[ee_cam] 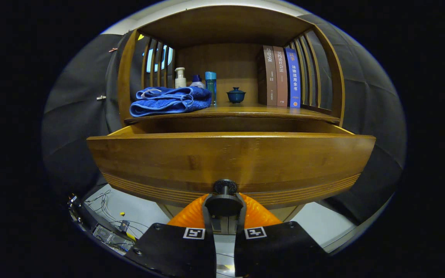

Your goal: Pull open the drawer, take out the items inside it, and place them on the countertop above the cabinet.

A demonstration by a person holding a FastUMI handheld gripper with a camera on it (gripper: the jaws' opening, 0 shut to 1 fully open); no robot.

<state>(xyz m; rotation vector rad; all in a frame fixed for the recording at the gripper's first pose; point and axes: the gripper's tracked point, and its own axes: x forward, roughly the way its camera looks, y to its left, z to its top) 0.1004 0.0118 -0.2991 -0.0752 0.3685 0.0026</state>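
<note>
Now I have the jaws pinching the drawer [230, 162] knob [225, 186], drawer partly out; next I'd release and reach inside.

Black cloth [75, 112] hangs in soft folds on both sides as the booth's wall, with small clips pinned into it on one side. A wooden cabinet [129, 77] stands in front of it, its open shelf framed by slatted sides (a pale bright patch shows through the slats). The wood is warm brown and catches a dull sheen. Below lies a light grey floor [137, 212], with loose cables [104, 204] and some electronic gear at its edge.
</note>
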